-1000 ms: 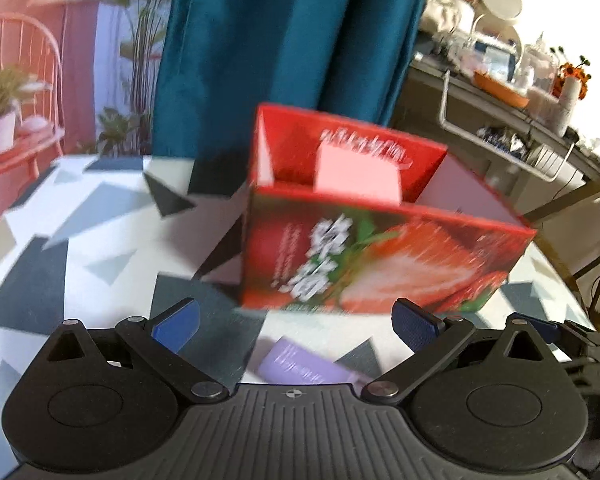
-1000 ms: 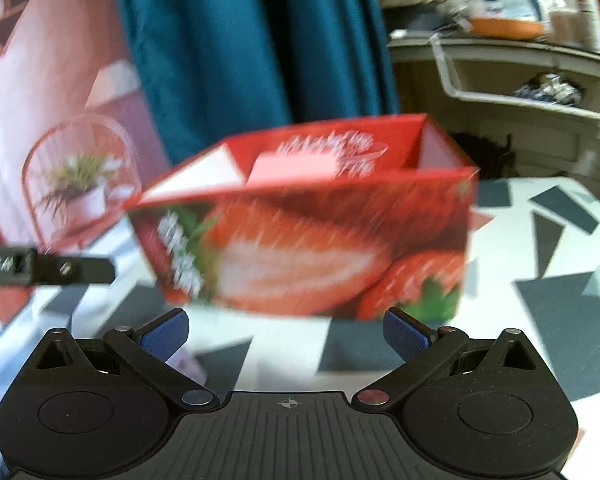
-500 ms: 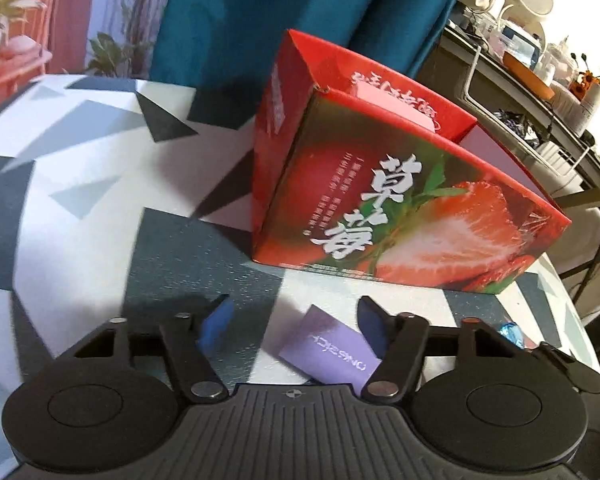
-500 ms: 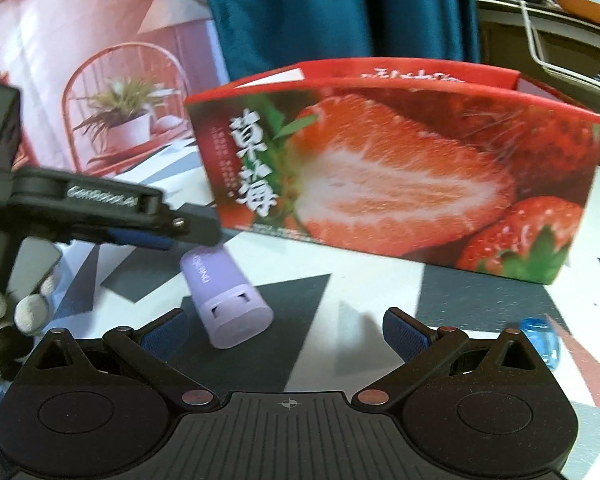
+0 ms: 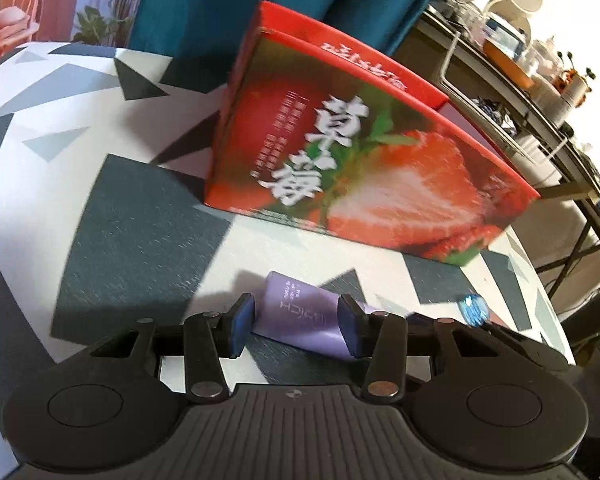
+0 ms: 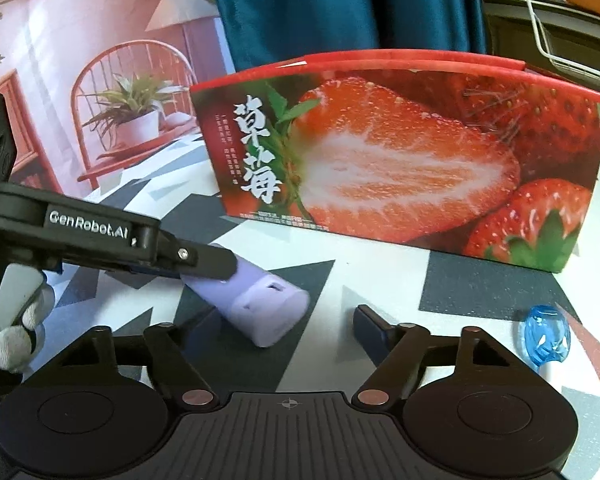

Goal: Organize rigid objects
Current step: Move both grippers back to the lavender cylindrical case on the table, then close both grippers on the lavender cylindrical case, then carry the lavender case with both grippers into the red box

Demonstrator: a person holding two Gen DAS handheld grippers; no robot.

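With your left gripper closing around the purple tube on the desk, square both pads before lifting toward the box.

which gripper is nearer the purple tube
Left. The left gripper has the purple tube between its closing jaws. The right gripper sits back from the tube's capped end, jaws also closing with nothing between them.

A teal curtain hangs at the far side. Left of it stands a pink backdrop printed with a chair, lamp and potted plant. A cluttered shelf stands far right.
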